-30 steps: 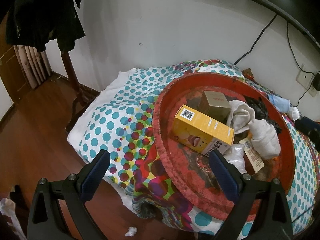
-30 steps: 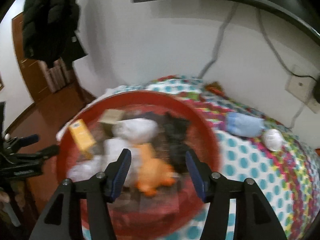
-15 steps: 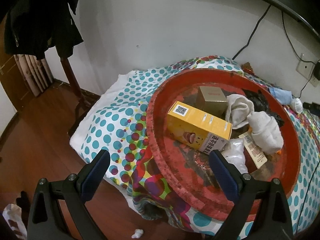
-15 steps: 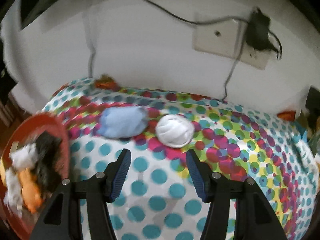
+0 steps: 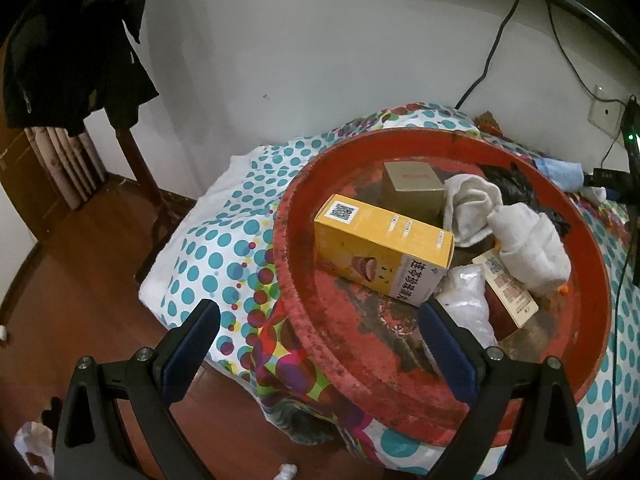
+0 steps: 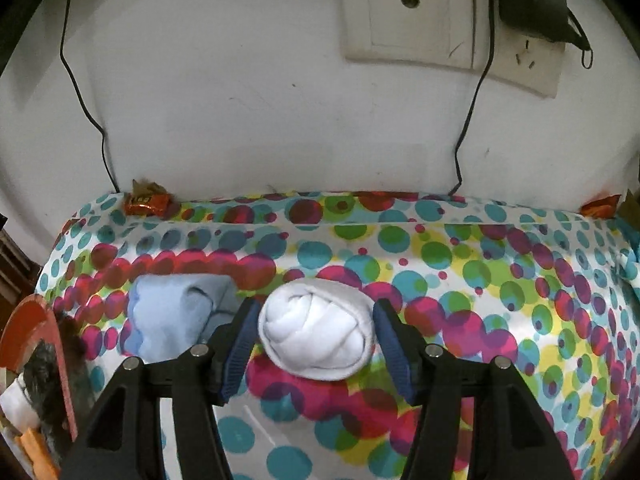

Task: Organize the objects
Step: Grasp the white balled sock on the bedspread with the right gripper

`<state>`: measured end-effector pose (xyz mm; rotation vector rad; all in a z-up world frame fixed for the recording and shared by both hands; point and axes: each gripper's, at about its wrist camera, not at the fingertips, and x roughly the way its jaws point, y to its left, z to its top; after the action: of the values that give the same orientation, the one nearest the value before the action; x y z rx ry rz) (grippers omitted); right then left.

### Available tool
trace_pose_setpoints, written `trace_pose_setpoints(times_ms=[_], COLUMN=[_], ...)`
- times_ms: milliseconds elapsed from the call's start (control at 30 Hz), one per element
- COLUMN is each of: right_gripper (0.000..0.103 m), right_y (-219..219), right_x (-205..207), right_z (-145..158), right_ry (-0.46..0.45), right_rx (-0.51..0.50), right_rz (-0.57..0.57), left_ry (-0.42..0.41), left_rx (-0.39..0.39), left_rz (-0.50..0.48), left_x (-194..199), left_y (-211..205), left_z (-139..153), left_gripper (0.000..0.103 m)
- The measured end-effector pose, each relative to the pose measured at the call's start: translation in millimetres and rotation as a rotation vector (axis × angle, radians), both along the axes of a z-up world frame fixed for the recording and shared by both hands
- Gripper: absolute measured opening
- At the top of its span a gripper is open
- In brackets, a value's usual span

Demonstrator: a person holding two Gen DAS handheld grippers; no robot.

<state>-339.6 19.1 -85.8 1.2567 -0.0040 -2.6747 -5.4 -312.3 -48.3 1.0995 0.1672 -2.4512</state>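
A white rolled sock ball [image 6: 318, 330] lies on the dotted tablecloth [image 6: 480, 320]. My right gripper [image 6: 316, 326] is open, its fingers on either side of the ball, close to it. A light blue folded cloth [image 6: 172, 320] lies just left of the ball. A round red tray [image 5: 592, 280] holds a yellow box [image 5: 380, 254], a tan box [image 5: 412, 188], white socks [image 5: 528, 248], a black cloth [image 5: 516, 184] and a plastic bag [image 5: 466, 312]. My left gripper [image 5: 320, 340] is open and empty, low at the tray's near left rim.
The wall with a socket plate [image 6: 408, 12] and hanging cables [image 6: 472, 100] stands right behind the table. Orange snack wrappers [image 6: 146, 202] lie at the table's back edge. A wooden chair with a dark coat [image 5: 72, 48] stands left on the wooden floor [image 5: 60, 280].
My right gripper swung right from over the tray to the table, then closed in until its fingers flank the white sock ball. My left gripper drifted slightly.
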Motion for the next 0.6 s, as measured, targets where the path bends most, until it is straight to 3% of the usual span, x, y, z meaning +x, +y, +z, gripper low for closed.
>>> trace_pose_setpoints(times_ms=[233,600], right_gripper=[0.059,0.057], right_y=[-12,-7], right_x=[-5,17], right_z=[-11,-12], right_ry=[0.01,0.039], right_rx=[0.078,0.074], right_rz=[0.025,0.035], left_ry=[0.038,0.031], left_rx=[0.017,0.067], left_rz=[-0.032,-0.007], left_x=[0,-1], left_y=[7,5], left_z=[3,-2], left_gripper=[0.101,0.102])
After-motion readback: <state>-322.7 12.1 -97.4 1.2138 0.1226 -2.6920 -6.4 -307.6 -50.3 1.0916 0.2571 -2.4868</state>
